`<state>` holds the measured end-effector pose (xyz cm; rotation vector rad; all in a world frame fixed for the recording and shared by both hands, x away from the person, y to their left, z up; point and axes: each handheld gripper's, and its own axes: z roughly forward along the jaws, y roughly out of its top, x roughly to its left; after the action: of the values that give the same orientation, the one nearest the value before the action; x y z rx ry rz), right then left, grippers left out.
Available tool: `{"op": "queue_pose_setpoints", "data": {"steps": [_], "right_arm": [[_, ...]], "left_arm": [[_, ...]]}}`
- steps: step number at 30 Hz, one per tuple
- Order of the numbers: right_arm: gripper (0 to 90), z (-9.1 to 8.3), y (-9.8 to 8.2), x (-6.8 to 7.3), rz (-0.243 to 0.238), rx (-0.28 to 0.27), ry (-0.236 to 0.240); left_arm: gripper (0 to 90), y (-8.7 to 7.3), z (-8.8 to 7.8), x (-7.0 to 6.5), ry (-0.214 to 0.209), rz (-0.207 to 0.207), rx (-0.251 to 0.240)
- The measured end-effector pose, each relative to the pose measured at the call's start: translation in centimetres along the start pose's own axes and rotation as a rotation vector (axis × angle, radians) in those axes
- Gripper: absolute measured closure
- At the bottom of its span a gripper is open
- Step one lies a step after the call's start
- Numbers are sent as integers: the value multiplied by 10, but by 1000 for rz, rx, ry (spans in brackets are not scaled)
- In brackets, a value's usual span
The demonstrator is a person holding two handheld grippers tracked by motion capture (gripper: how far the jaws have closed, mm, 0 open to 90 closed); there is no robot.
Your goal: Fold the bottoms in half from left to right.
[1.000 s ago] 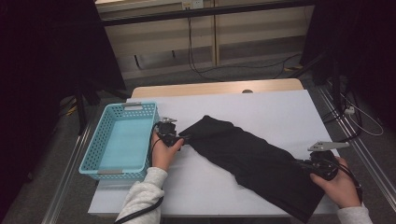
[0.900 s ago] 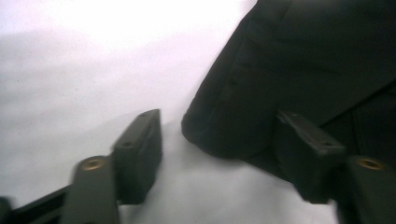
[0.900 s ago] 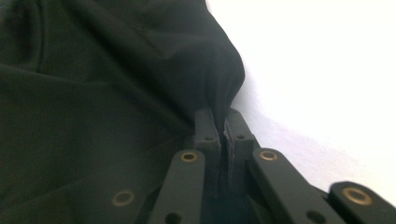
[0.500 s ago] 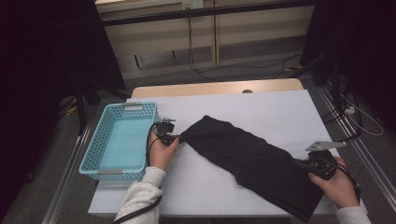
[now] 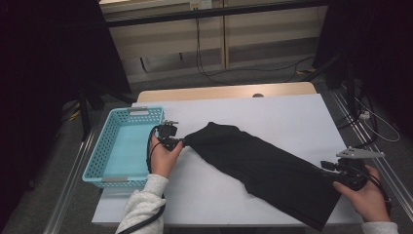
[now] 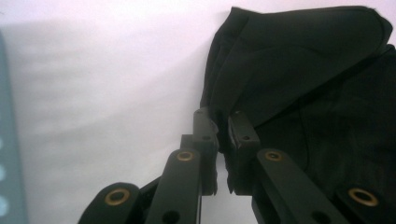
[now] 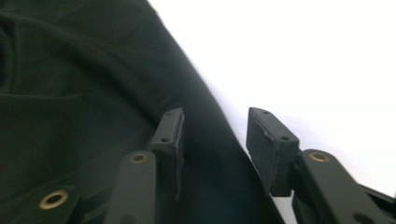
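A black garment (image 5: 265, 165) lies slantwise across the white worktop (image 5: 292, 117), from near the blue basket (image 5: 119, 146) at the left to the near right edge, where its end just overhangs. Bare worktop lies open beyond the cloth and in front of it. The left tool (image 5: 181, 142), held level beside the basket, is pinched tight on the garment's left tip. The right tool (image 5: 327, 167), low at the right edge, has just been opening; its jaws stand apart over the garment's hem without pressing it.
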<state>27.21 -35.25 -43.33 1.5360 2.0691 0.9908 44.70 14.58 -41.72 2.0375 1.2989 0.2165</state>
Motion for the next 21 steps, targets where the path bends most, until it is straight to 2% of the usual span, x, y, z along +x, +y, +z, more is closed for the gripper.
{"op": "queue_pose_setpoints", "data": {"steps": [3,7,10,12,14,15,18,20,21], "right_arm": [[526,-6,-4,-4,6,3,-42],[533,-11,-9,-7,16,6,-56],[621,-12,-14,-8,32,33,-48],[688,-12,-16,-8,24,42,-40],[740,-13,-17,-8,22,48,-50],[807,-14,-18,-7,15,51,-62],[815,-16,-18,-7,11,44,-63],[813,-13,-20,-7,-5,66,-78],[851,-12,-21,-7,-5,84,-74]], "left_arm": [[842,2,-2,1,3,-8,1],[841,3,-2,2,0,-16,3],[840,4,-1,2,-5,-23,4],[839,5,-2,3,-6,-22,7],[839,5,-1,3,-5,-24,6],[839,5,-1,3,-4,-24,5],[838,5,0,3,-5,-24,3],[837,6,0,4,-8,-27,0],[836,6,0,4,-7,-27,-1]]}}
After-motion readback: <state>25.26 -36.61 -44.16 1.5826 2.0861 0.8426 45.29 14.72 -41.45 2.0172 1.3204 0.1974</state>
